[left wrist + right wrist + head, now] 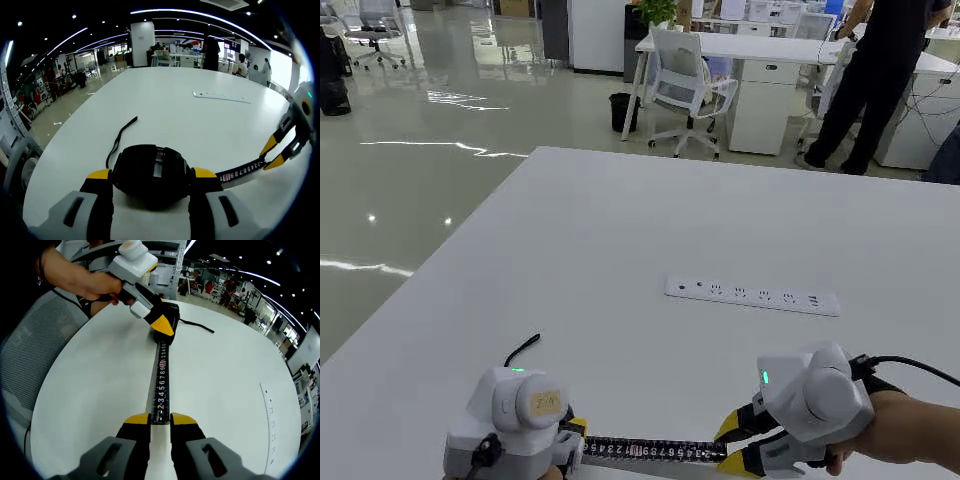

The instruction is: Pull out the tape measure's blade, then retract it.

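The white worktop [670,220] fills the lower two thirds of the head view, and its far edge slants across the upper part of the frame. A white power strip [752,296] lies flat right of centre, well apart from everything else. At lower left a thin black cord [522,349] curls on the surface. In the left gripper view a black tape measure case [152,172] sits on the worktop at bottom centre, with the cord leading up from it. Its blade [161,385] runs low over the white surface up the middle of the right gripper view; whether it touches cannot be told.
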Available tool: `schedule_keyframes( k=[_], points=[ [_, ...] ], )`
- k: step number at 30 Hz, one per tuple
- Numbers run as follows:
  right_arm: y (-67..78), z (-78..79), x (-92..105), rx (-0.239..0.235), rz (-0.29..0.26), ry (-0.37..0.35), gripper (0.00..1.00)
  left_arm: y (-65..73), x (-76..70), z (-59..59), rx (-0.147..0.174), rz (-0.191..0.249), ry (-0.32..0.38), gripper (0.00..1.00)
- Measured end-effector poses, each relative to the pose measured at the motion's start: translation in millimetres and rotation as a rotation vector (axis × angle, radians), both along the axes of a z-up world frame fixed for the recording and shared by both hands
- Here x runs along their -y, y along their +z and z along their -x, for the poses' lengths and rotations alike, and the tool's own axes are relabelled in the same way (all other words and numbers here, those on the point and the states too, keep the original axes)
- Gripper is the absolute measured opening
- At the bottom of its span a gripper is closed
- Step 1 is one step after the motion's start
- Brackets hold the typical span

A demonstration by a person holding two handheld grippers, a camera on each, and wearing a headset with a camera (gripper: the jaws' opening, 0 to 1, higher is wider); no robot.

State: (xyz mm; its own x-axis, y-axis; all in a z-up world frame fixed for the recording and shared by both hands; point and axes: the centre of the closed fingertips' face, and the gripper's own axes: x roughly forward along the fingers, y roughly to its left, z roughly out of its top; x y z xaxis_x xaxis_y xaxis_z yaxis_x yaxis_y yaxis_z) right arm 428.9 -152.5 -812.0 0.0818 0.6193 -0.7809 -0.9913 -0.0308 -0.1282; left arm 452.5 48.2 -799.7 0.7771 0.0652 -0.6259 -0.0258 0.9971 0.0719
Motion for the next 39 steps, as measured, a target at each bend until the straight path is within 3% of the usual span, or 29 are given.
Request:
schedule_keyframes(
  k=[39],
  points=[
    [2.4, 1.7, -8.0, 0.008, 0.002, 0.025, 0.14, 0.7, 0.2, 0.8, -0.006, 0.004, -0.004, 0.56]
  ],
)
